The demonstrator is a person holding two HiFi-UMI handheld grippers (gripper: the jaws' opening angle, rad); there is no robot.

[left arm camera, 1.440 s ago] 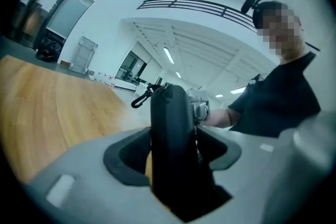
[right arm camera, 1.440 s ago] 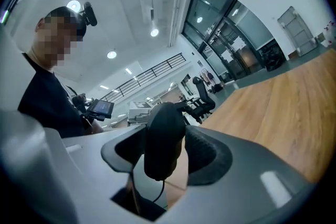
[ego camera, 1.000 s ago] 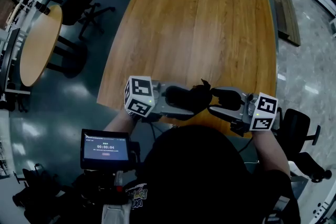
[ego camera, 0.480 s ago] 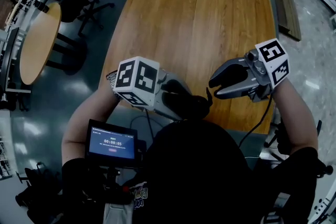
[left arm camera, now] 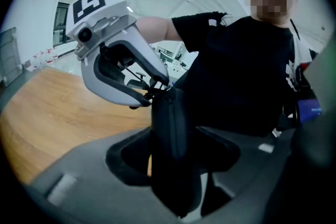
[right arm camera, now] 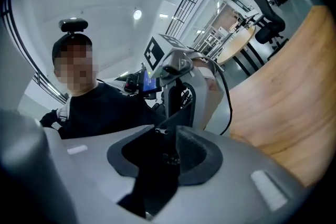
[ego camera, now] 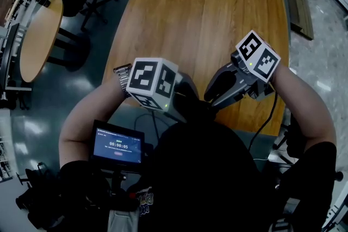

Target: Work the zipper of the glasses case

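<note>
L: left gripper [ego camera: 187, 101] tilted down, jaws spread wide, clamping glasses case [left arm camera: 169, 128] upright | R: right gripper [ego camera: 211, 99] near level, jaws just closing, pinching case's top end by zipper pull [right arm camera: 160, 131] | head view barely shows case; gripper views do | both over wooden table's [ego camera: 206, 19] near edge, tabletop stretching beyond

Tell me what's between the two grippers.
The glasses case, per left gripper view: left gripper clamps it; right gripper, jaws just closing, pinches its top end.
</note>
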